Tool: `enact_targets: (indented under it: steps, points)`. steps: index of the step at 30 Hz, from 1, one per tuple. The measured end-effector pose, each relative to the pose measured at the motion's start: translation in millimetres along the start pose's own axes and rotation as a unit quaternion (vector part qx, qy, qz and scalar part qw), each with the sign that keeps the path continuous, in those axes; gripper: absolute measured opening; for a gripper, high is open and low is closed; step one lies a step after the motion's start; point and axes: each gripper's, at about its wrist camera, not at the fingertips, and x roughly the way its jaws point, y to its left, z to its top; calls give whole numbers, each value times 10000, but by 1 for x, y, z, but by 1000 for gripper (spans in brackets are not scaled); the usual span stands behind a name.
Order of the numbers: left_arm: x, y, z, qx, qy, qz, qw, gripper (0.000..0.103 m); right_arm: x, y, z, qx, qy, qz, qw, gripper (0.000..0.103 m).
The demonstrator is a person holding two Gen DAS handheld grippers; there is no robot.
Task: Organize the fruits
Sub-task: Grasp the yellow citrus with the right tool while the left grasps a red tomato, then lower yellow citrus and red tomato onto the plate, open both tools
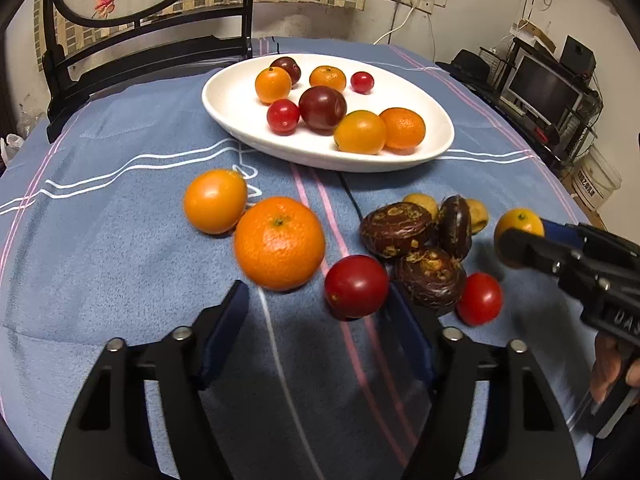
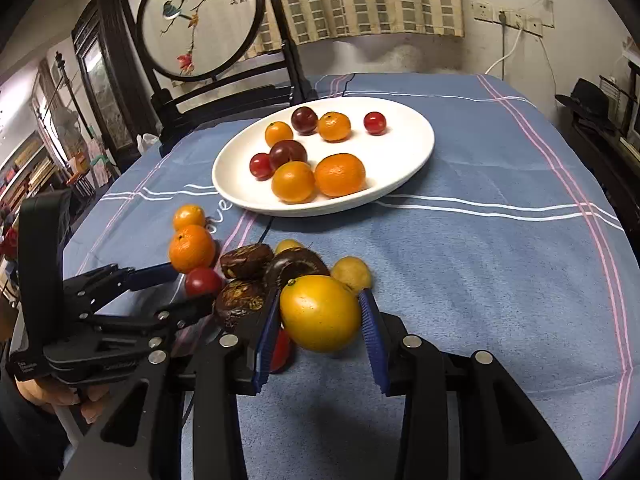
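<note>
A white plate (image 1: 230, 98) (image 2: 400, 152) at the back of the blue cloth holds several oranges, dark plums and red tomatoes. On the cloth in front of it lie a big mandarin (image 1: 279, 242) (image 2: 191, 249), a smooth orange fruit (image 1: 215, 201) and a red tomato (image 1: 356, 286) (image 2: 202, 281). My left gripper (image 1: 320, 300) (image 2: 192, 285) is open; the tomato sits between its fingers, close to the right one, and the left pad stands clear of it. My right gripper (image 2: 320, 320) (image 1: 524, 236) is shut on a yellow-orange fruit (image 2: 320, 312) (image 1: 518, 220), just above the cloth.
Dark brown water chestnuts (image 1: 396, 228) (image 2: 244, 266), small tan fruits (image 1: 420, 202) (image 2: 352, 272) and a second tomato (image 1: 480, 298) cluster between the grippers. A black chair (image 2: 224, 100) stands behind the table. A monitor (image 1: 540, 88) and a bucket (image 1: 598, 180) stand at the right.
</note>
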Motion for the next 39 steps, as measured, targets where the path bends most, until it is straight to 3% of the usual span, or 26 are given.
enact_targets:
  steps: [6,13,19,24,30,39]
  points:
    - [-4,-1,-2,26,15,-202,9998,50,-1,2,-1,-49,2,-5,10000,40]
    - [-9,-7,-9,96,103,-359,9993,46,-2,3,-1,-76,2,-5,10000,40]
    - [-6,-13,-6,61,16,-242,9997,44,-2,5,-1,-104,0,-2,9999,40]
    - [3,-19,1,172,-83,-34,9998,33,-4,5,-1,-103,-26,1,9999,40]
    - [-4,-17,-2,181,-66,-128,9997,31,-6,3,-1,-57,-74,-11,10000,40]
    - [-37,-5,18,-116,-243,-619,9977,31,-21,5,10,62,-411,69,9991,40]
